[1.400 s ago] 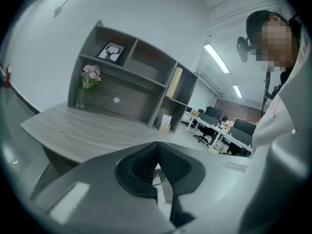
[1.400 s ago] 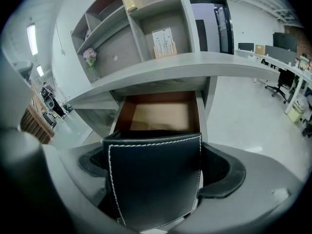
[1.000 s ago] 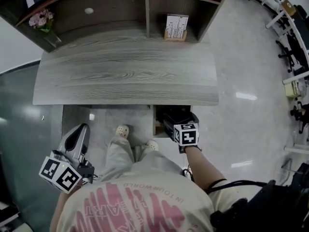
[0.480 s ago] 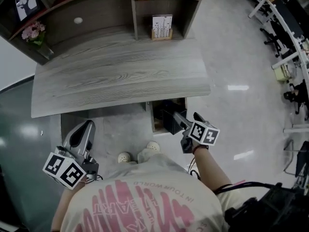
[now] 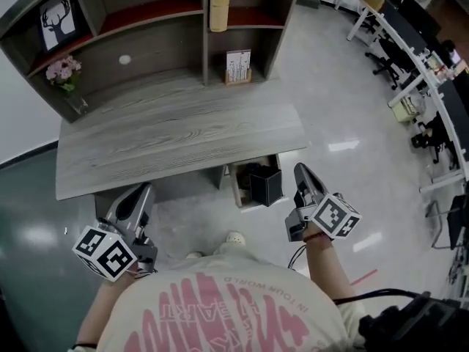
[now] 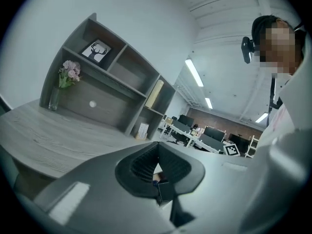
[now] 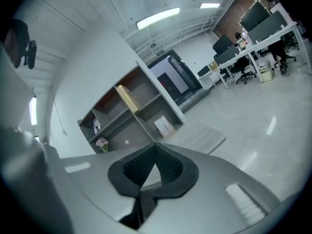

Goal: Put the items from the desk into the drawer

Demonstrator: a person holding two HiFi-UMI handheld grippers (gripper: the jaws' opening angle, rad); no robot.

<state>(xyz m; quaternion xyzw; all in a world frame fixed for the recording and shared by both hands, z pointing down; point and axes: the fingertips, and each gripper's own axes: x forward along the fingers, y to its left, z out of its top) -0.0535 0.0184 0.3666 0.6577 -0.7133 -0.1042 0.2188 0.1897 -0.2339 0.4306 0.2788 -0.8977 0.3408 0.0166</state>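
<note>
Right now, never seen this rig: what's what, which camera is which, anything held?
No robot: a person holds a two-jaw gripper in each hand. The head view looks down from their head; the other two cameras ride on the grippers, looking along the jaws. The left gripper is shut and empty. The right gripper has just closed its jaws, nothing between them. At the back of the desk stand a vase of flowers and a small card holder. The drawer stands open with a black box inside.

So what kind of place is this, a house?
Most likely an open office, not a house: a grey wood-grain desk with shelves, rows of long white desks with black office chairs, and long strip lights on the ceiling.
</note>
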